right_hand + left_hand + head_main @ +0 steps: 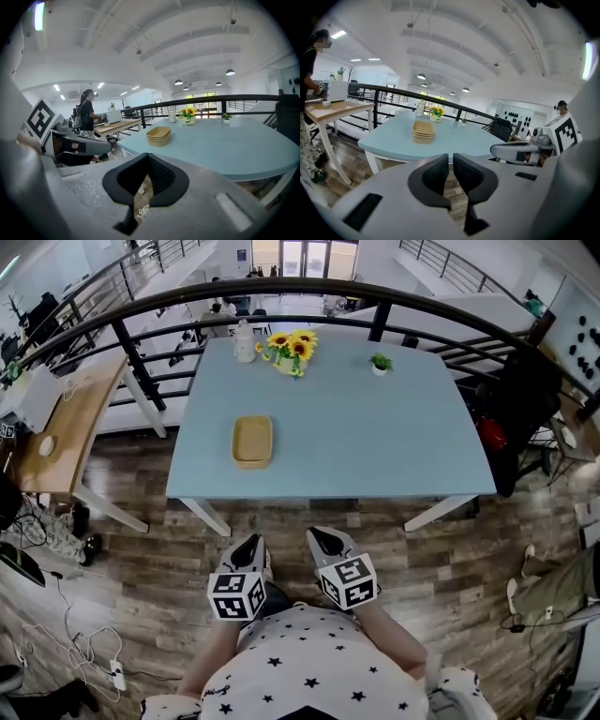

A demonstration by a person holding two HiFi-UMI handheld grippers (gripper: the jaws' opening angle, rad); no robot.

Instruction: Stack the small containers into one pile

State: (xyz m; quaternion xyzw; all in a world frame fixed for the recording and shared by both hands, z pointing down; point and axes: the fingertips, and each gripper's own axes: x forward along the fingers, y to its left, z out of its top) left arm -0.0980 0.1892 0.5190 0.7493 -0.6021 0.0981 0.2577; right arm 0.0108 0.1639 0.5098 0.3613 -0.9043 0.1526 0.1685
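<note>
Well, the small containers (252, 441) sit in one pile on the blue bench (375, 437), left of the middle in the head view, so the job looks done. Your left tongs (248, 545) show a thin gap with nothing inside. Your right tongs (321, 540) are pressed together, empty. Both hang low by your body. If you reach in now, a bump could knock the pile crooked, since the bench looks smooth. Sunflowers (291, 346) and a bottle (245, 341) stand at its far edge by a black railing (141, 362). The floor (309, 514) is wood.
</note>
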